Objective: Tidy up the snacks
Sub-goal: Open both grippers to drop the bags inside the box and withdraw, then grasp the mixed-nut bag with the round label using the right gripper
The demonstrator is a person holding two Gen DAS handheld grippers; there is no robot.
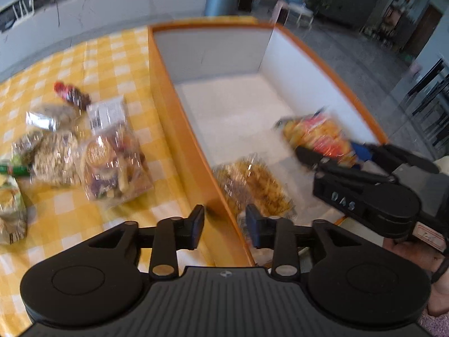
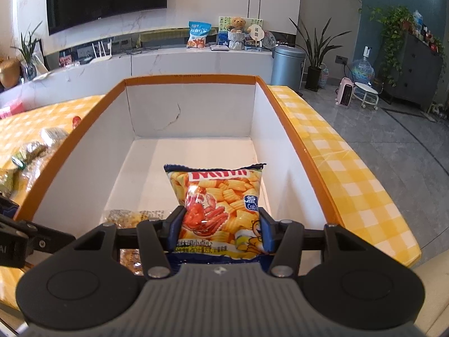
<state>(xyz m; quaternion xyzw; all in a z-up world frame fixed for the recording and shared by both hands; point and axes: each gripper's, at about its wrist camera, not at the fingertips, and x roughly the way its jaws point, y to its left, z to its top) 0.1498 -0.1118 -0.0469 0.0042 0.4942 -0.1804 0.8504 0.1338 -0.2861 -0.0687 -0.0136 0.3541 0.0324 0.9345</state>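
Chip bag [image 2: 221, 210]: yellow-orange, crab print, blue edges; inside box [image 2: 283, 151], long axis along right gripper [image 2: 217, 229], top seal toward far wall. Right gripper clamps bag's lower half. Left gripper [image 1: 224, 226] part open, empty, over box rim.

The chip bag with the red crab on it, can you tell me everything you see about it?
The chip bag is shiny plastic, puffy and sealed, yellow with ridged chips, a red crab, red letters on top and dark blue edges. It sits tilted inside the box, top end pointing to the far wall. The right gripper has its blue fingers pressed on both sides of it. A clear snack pack lies just to its left.
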